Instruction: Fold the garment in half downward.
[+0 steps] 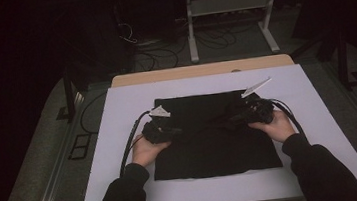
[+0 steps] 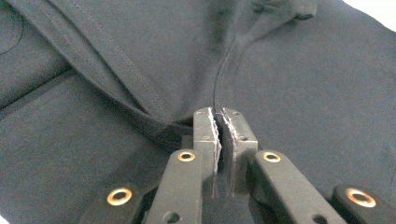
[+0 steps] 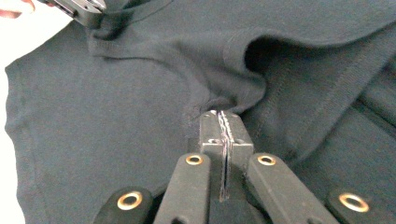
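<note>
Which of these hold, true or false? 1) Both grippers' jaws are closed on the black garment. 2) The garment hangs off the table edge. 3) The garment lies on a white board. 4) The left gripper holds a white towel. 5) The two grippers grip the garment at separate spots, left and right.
1) True: the left gripper and the right gripper each pinch a fold of the black garment.
2) False: it lies wholly on the surface, with a margin all round.
3) True: the white board is under it.
4) False: it holds dark garment fabric.
5) True: in the high view one grips toward the garment's left side, the other toward its right.
</note>
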The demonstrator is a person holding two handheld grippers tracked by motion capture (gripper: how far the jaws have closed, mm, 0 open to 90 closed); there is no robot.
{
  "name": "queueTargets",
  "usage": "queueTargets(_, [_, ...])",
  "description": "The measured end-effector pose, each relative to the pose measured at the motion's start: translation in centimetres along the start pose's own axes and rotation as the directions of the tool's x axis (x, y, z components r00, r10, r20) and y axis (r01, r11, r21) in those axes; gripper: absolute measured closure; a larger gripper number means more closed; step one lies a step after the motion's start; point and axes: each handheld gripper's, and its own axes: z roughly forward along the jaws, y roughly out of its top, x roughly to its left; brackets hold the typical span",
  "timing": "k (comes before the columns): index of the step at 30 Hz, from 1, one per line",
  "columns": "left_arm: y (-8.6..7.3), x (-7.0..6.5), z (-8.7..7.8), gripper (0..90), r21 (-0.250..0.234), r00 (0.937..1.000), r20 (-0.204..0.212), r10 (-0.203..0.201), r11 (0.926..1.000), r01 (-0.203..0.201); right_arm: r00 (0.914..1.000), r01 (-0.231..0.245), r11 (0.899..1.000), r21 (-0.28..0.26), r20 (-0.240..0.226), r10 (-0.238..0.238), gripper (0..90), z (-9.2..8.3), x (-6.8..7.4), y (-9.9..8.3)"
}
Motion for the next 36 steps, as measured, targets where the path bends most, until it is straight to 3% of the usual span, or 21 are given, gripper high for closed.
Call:
queueTargets(14, [0.0, -0.7, -0.8, 83.9, -0.034, 0.9999, 0.012, 0.002, 0.9994, -0.002, 0.999, -0.018, 0.998, -0.065, -0.043, 0.015, 87.9, -2.5, 0.6, -1.5])
queueTargets(36, [-1.0, -2.6, -1.8, 84.0, -0.035, 0.9991, 0.041, 0.012, 0.9993, -0.011, 0.9966, -0.041, 0.996, -0.077, -0.074, 0.036, 87.9, -3.8, 1.8, -4.3])
